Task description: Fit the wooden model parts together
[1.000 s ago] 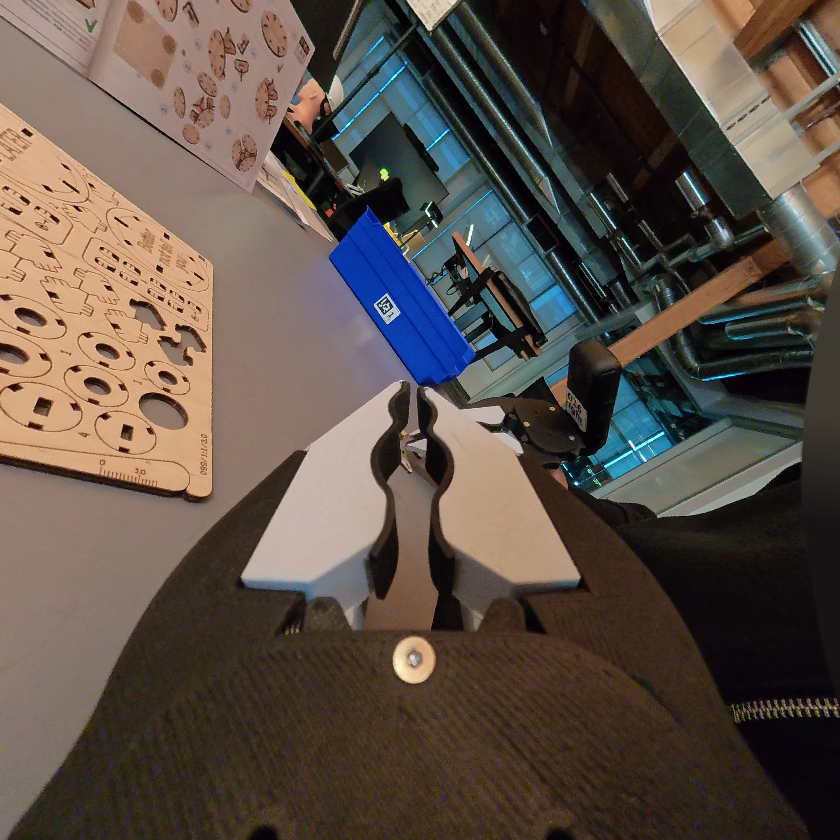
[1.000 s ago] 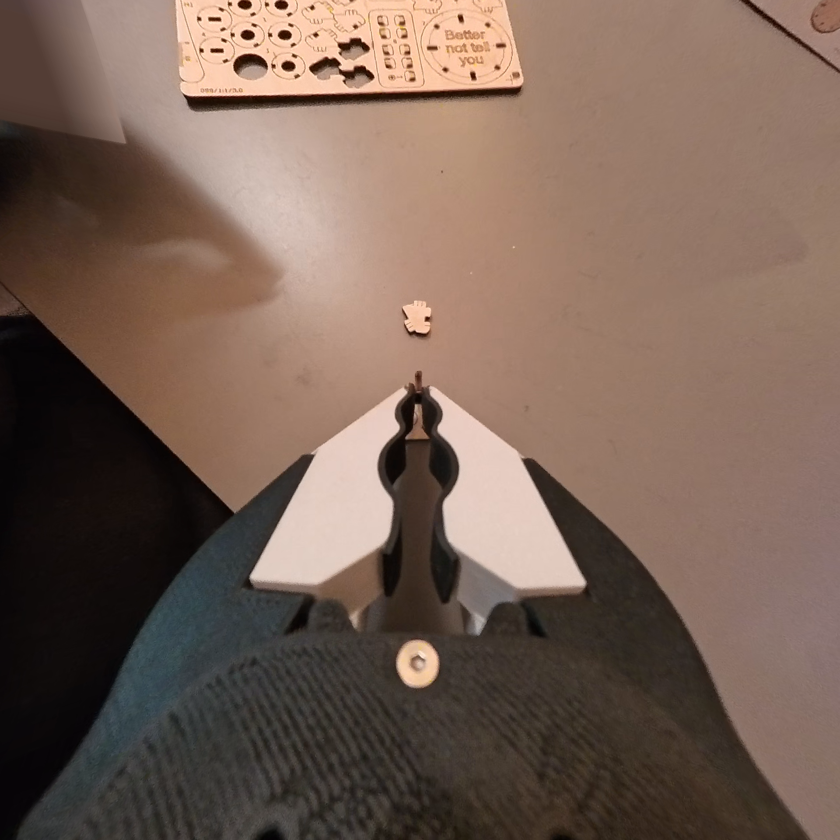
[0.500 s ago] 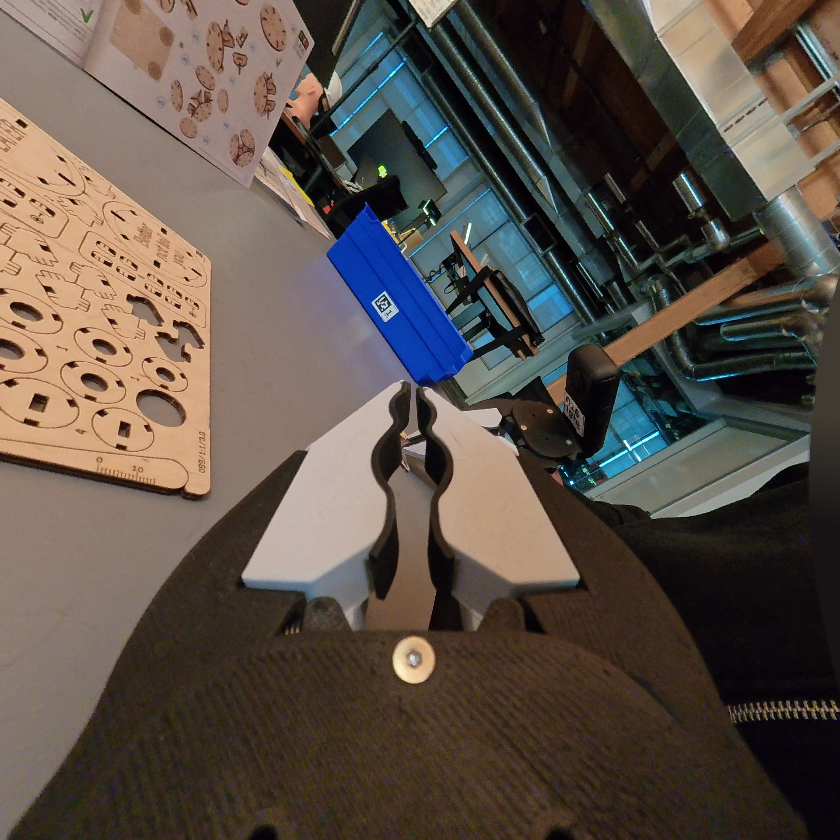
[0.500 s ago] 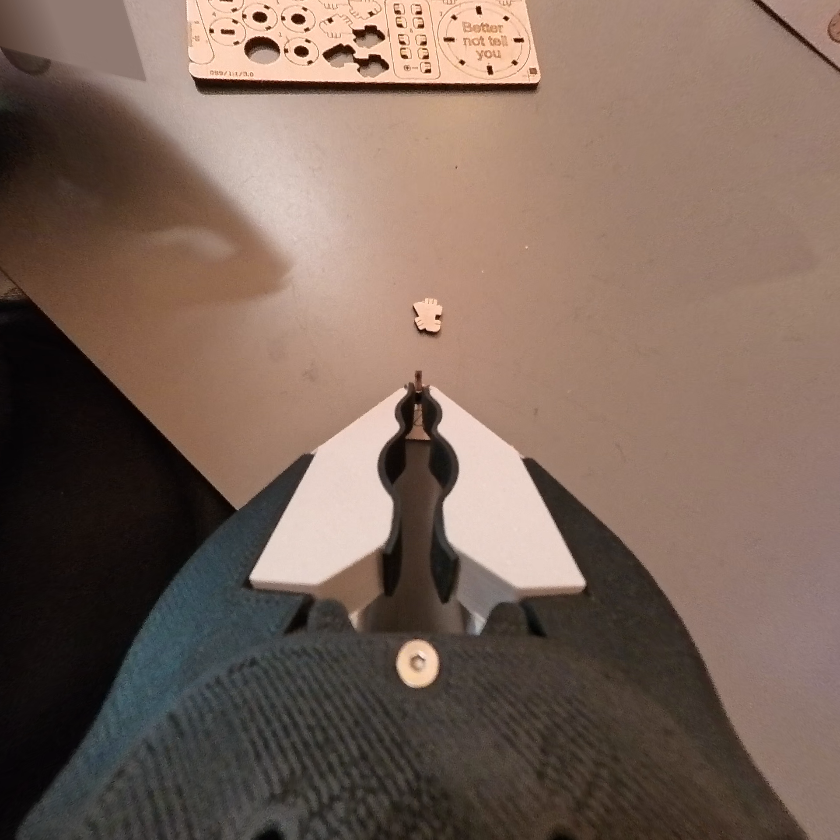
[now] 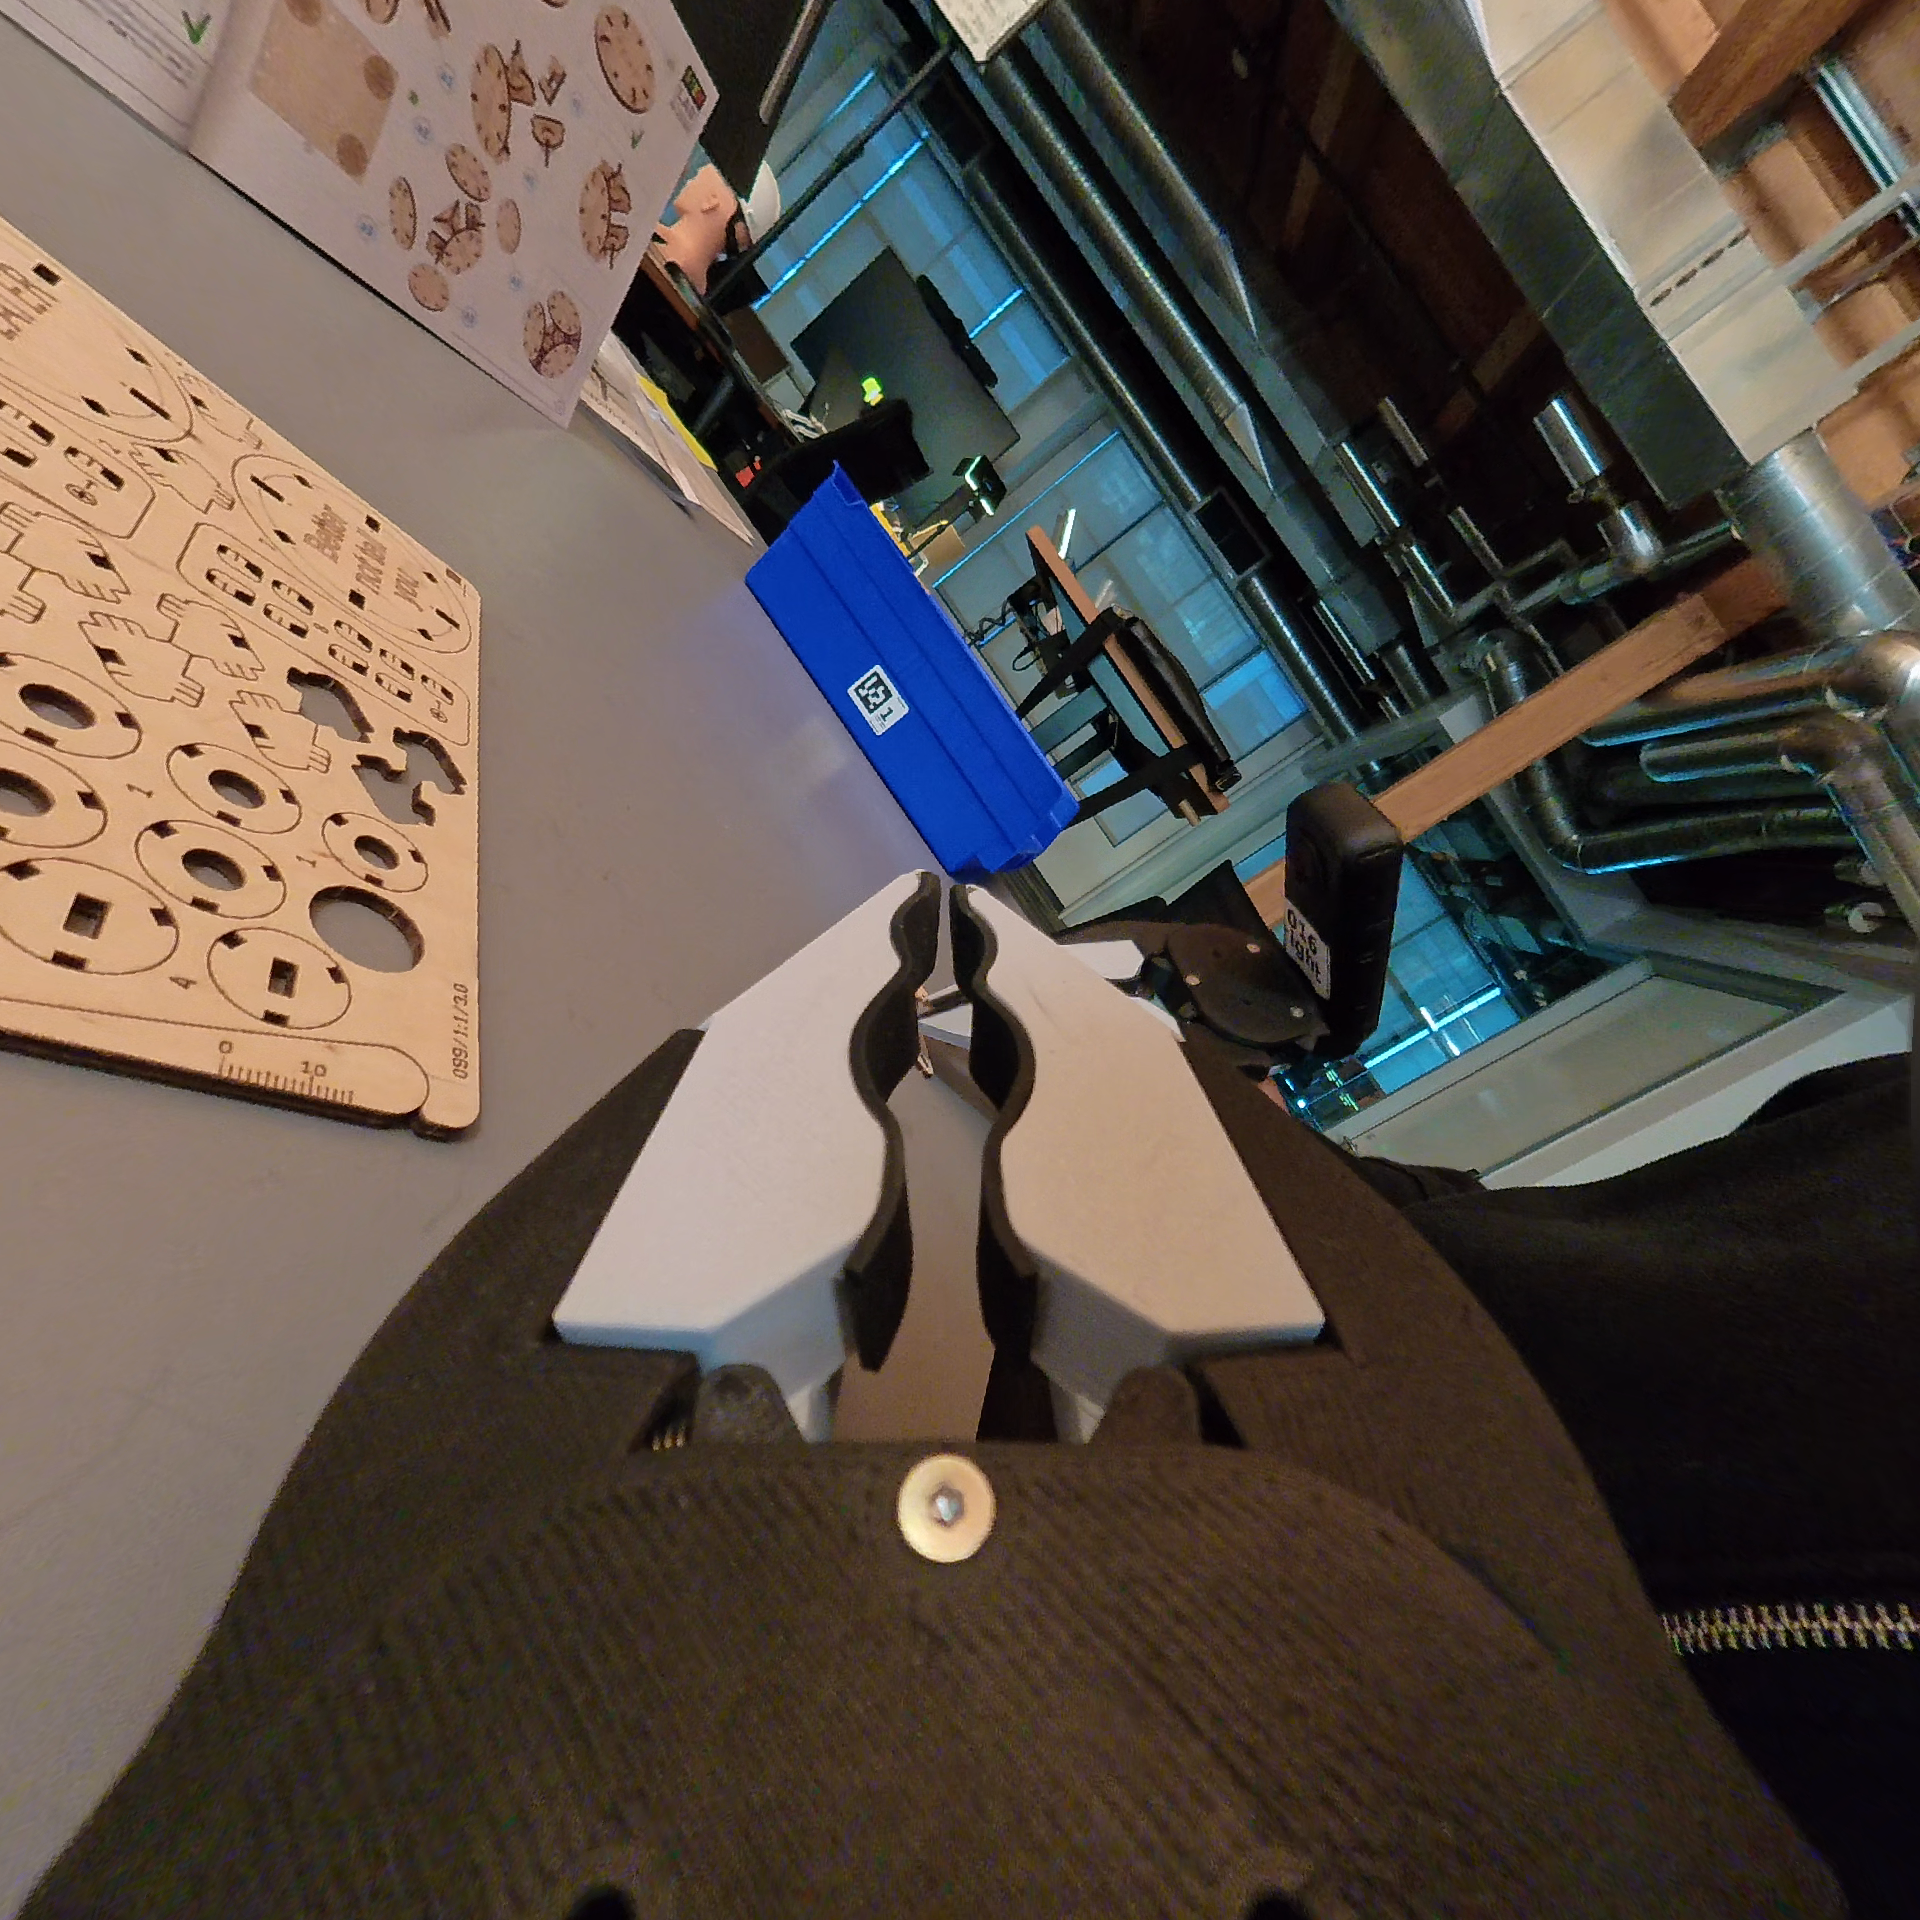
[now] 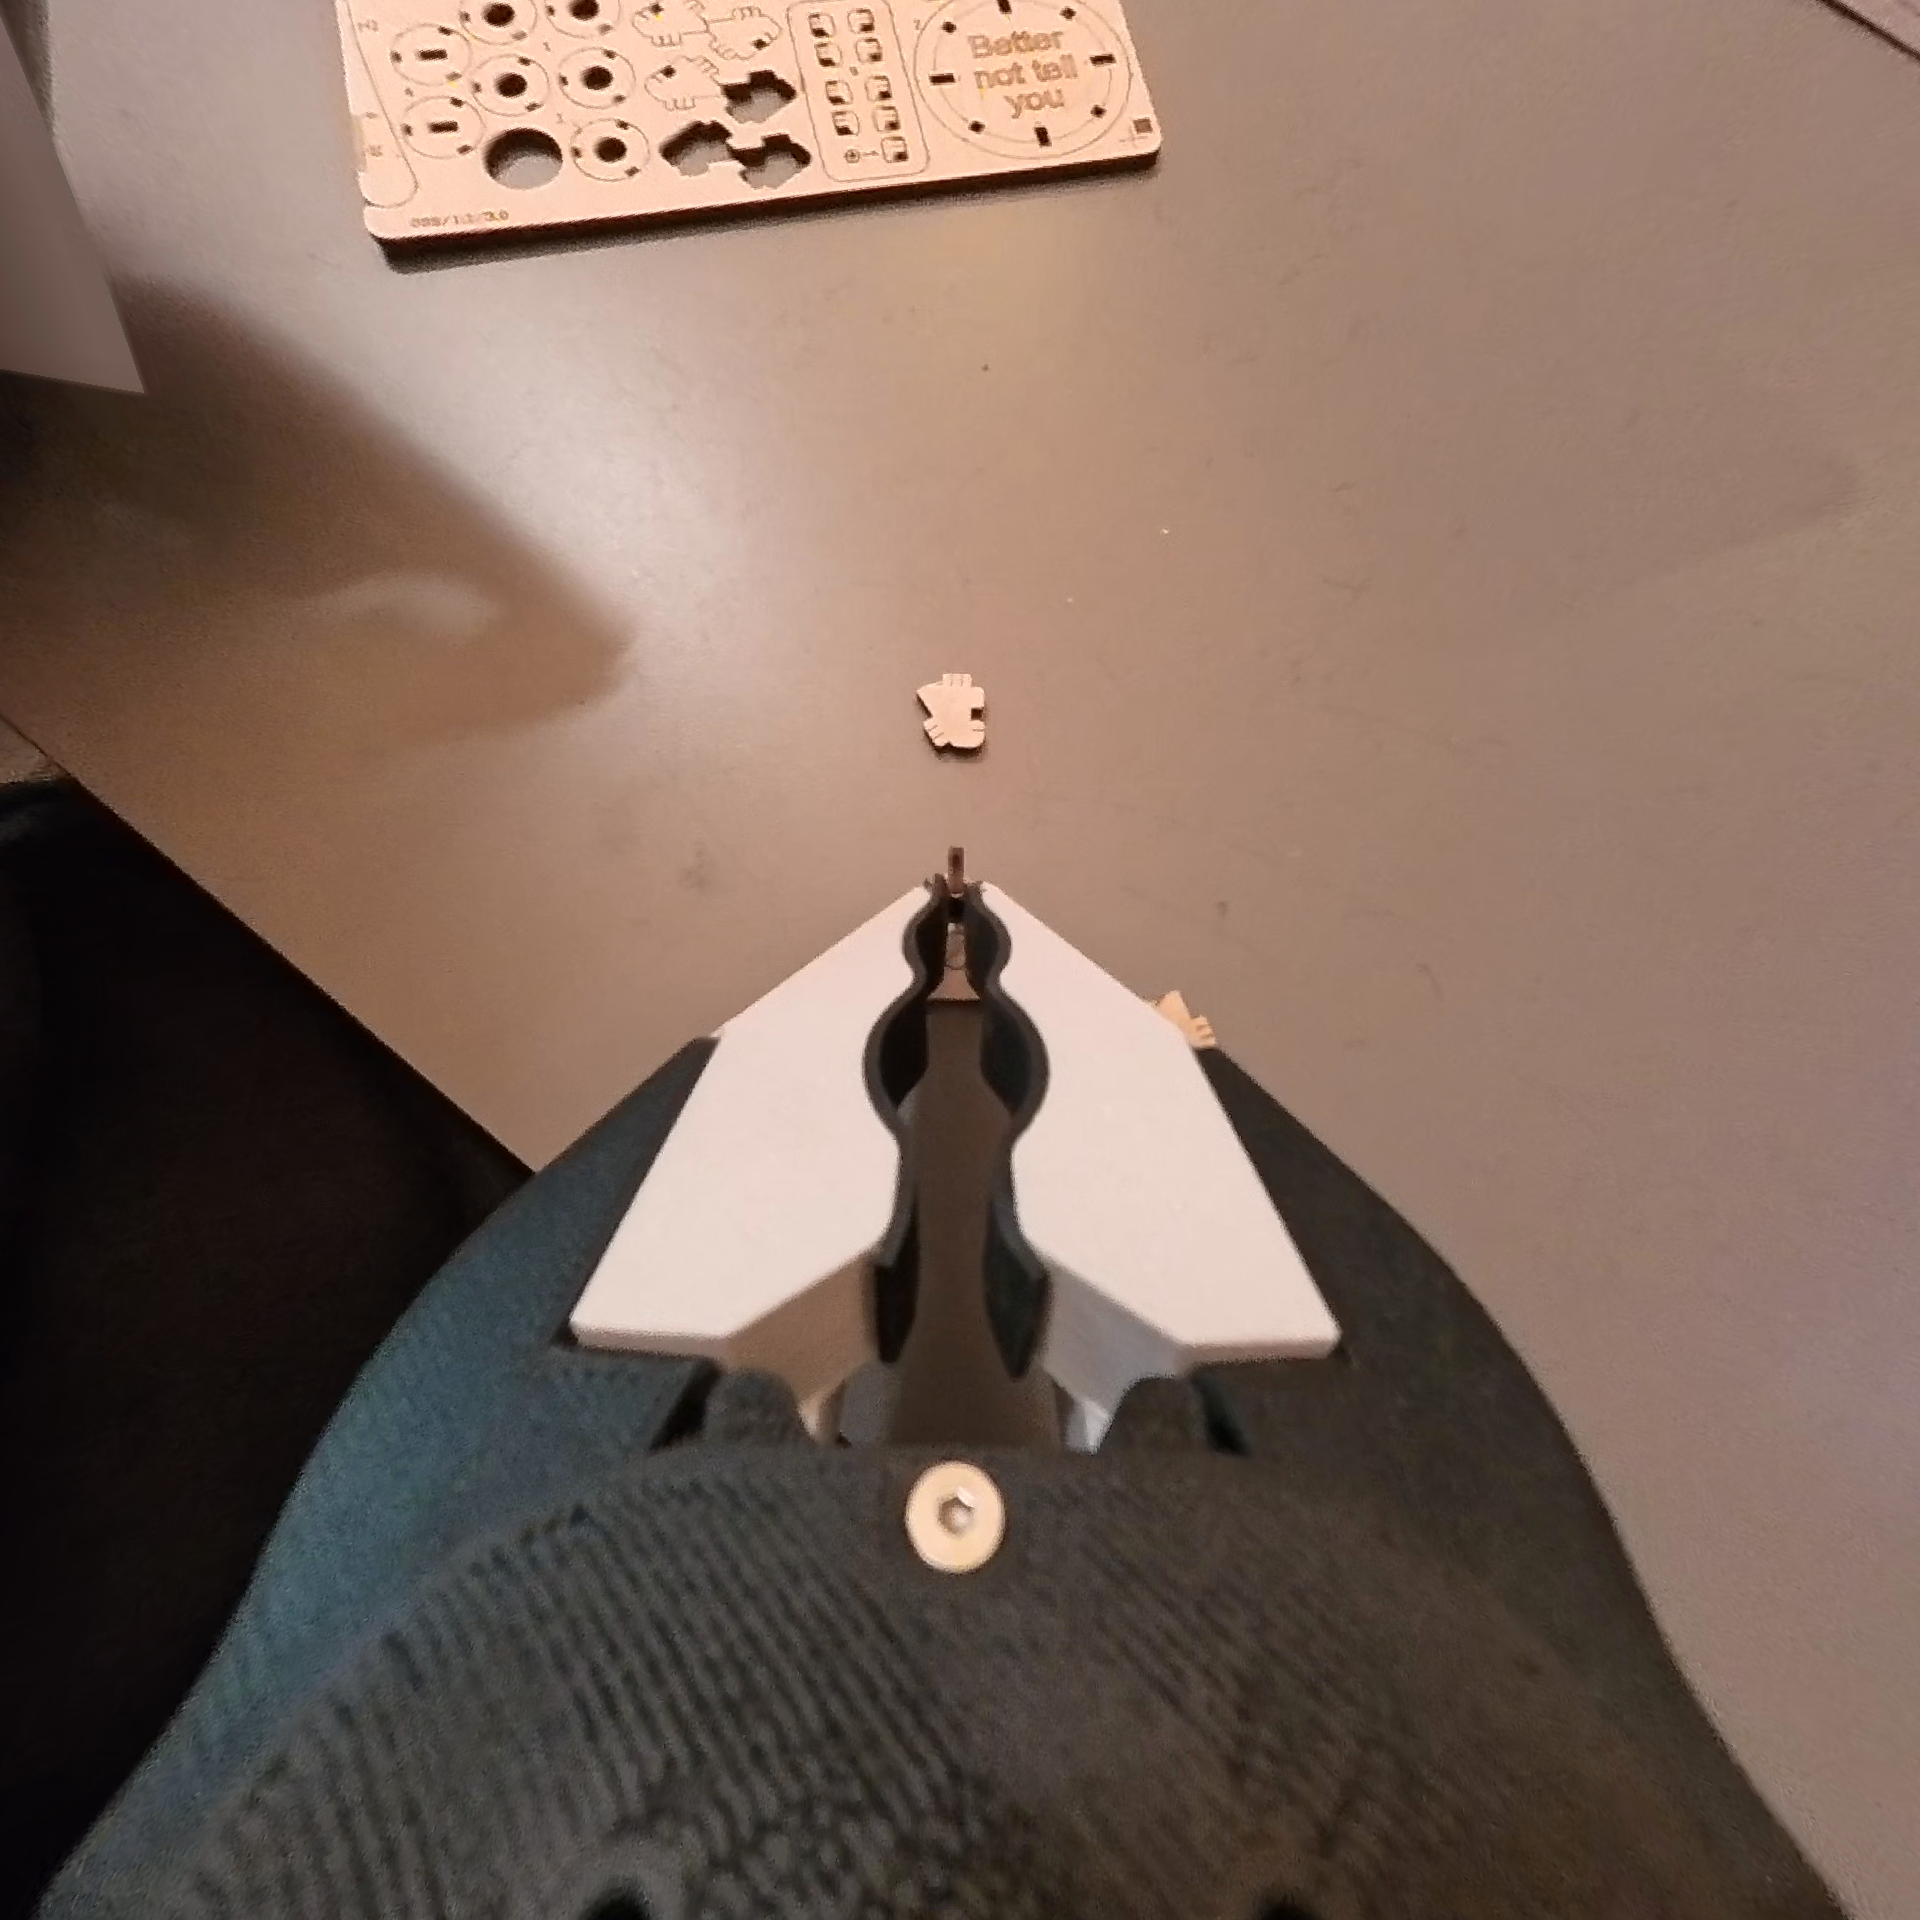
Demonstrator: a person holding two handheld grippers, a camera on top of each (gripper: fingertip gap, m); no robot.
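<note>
Right gripper (image 6: 954,888): jaws closed on a small thin wooden piece (image 6: 954,864), which is sticking out edge-on past the tips, above the grey worktop (image 6: 1455,623). Just ahead, a small loose cut-out wooden piece (image 6: 954,711) is lying flat on the worktop, apart from the tips. Another pale wooden bit (image 6: 1184,1020) is peeking out beside the right finger. Farther on, a laser-cut wooden sheet (image 6: 748,114) with several shapes punched out is lying flat.

Left gripper (image 5: 943,894): jaws closed, tips nearly meeting, nothing seen between the tips. Beyond the tips, a blue plastic bin (image 5: 904,686) with a white sticker is standing at the worktop's far edge. To the left the same wooden sheet (image 5: 208,748) is lying; behind it, an illustrated instruction leaflet (image 5: 436,156).
</note>
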